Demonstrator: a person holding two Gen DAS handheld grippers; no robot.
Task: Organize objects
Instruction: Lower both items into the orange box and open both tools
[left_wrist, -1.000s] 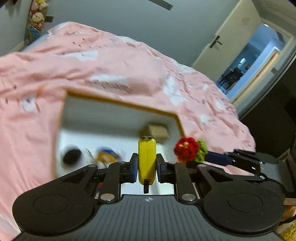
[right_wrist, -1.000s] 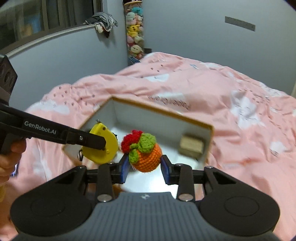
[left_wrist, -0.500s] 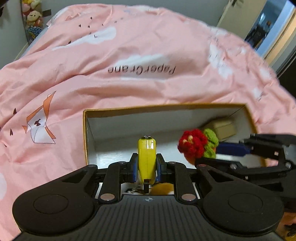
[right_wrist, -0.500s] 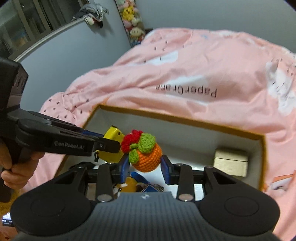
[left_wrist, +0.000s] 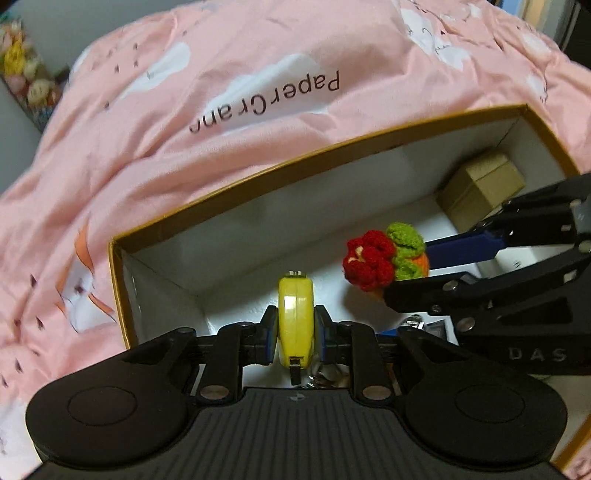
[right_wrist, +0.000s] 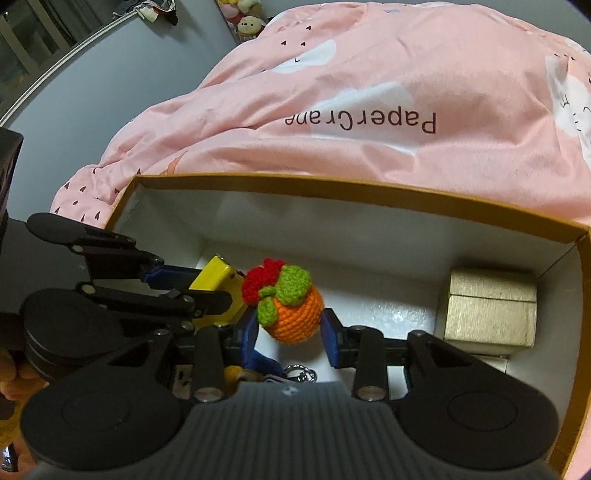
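Left gripper (left_wrist: 294, 334) pinches a yellow tape measure (left_wrist: 295, 325) edge-on between its blue pads, jaws pressed on both flat sides. It hangs over the near left part of the open box (left_wrist: 258, 173), above the white floor. In the right wrist view the same tape measure (right_wrist: 216, 286) shows as a yellow body clamped by the left gripper (right_wrist: 207, 291), just left of the crochet toy.

Right gripper (right_wrist: 290, 332) holds a crochet orange (right_wrist: 295, 317), jaws closed against its two sides. The toy is an orange knitted ball with green leaves and a red flower on top. It hangs inside the box, mid-way along, above the floor. In the left wrist view the crochet orange (left_wrist: 384, 258) sits at the tip of the right gripper (left_wrist: 410, 269), coming in from the right, near the tape measure but apart from it.

The box has a gold-brown rim and white inner walls. A small gold gift box (right_wrist: 491, 306) stands on its floor in the far right corner, lid seam visible; seen also in the left view (left_wrist: 480, 188). Below the right gripper some small items lie on the box floor: a metal key ring (right_wrist: 299, 373) and a blue piece, partly hidden.

The box rests on a pink duvet (right_wrist: 332, 122) with white clouds and small dark marks. Printed text on it reads "PaperCrane", upside down in both views. Letters "DAS" (left_wrist: 535, 354) are readable on the right gripper's body in the left view. Plush toys (right_wrist: 245, 18) sit at the far wall.
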